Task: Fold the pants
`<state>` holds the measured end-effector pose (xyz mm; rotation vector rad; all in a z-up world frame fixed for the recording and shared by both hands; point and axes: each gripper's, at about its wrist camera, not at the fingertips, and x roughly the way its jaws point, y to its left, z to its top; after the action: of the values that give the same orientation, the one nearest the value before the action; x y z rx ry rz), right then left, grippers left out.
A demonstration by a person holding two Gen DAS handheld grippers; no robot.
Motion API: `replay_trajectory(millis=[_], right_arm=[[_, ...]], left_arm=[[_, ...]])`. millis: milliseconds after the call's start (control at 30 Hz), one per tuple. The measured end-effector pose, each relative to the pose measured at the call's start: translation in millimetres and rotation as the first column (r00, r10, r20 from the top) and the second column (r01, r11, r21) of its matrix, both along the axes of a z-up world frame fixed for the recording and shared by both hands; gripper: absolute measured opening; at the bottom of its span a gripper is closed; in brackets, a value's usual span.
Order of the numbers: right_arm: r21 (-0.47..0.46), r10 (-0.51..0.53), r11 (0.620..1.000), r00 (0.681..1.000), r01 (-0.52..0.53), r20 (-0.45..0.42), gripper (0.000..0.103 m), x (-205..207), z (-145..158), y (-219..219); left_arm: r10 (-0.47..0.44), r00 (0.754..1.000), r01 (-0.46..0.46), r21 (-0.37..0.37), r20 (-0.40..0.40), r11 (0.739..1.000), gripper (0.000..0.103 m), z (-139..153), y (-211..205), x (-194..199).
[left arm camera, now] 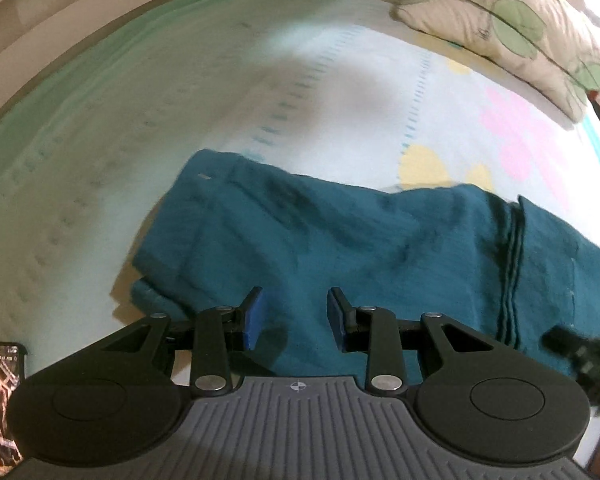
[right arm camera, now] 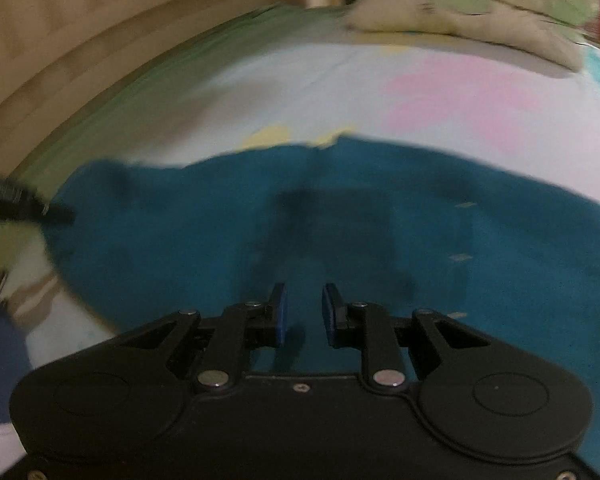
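The teal pants (left arm camera: 340,236) lie folded on the bedsheet (left arm camera: 180,100), near edge. Left gripper (left arm camera: 296,316) and right gripper (right arm camera: 303,312) hover with jaws apart, empty. The next fold likely needs matched corner pinches, lifted evenly.

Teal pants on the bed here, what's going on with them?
A person with a handheld gripper in each hand is folding teal fabric pants on a pastel-patterned bedsheet. The pants lie folded over. The left gripper and right gripper hover above them, fingers apart, nothing between. A leaf-print pillow sits beyond.
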<state>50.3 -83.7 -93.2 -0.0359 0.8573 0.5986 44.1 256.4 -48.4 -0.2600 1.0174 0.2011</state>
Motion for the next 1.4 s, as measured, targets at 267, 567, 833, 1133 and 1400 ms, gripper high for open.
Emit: replay_trajectory(millis=[267,567,833,1133,1400], right_arm=[[-0.092,0.01,0.996,1.0,-0.012,-0.019,0.031,-15.4,-31.1,26.5],[-0.138,0.03,0.99,1.0,-0.028,0.01,0.032,-22.6,-33.5,36.7],[-0.129,0.03,0.991,0.999,-0.031,-0.015,0.032,-21.4,-34.3,35.7],[-0.138,0.032,0.99,0.999,-0.033,-0.013,0.033,-21.2,-34.8,37.8],[-0.124,0.053,0.991,0.997,-0.045,0.06,0.035,-38.3,-12.1,54.1]], left_arm=[[0.028,0.999,-0.027,-0.055,0.022,0.998,0.034,1.8,37.8,-2.9],[0.096,0.993,-0.087,-0.117,0.074,0.989,0.034,9.1,86.2,3.5],[0.07,0.997,-0.066,-0.138,0.029,0.988,0.034,-6.8,97.2,4.4],[0.111,0.994,-0.107,-0.177,0.016,0.979,0.034,-13.8,107.0,8.9],[0.062,0.998,-0.06,-0.117,0.012,0.991,0.034,6.4,110.1,-4.9]])
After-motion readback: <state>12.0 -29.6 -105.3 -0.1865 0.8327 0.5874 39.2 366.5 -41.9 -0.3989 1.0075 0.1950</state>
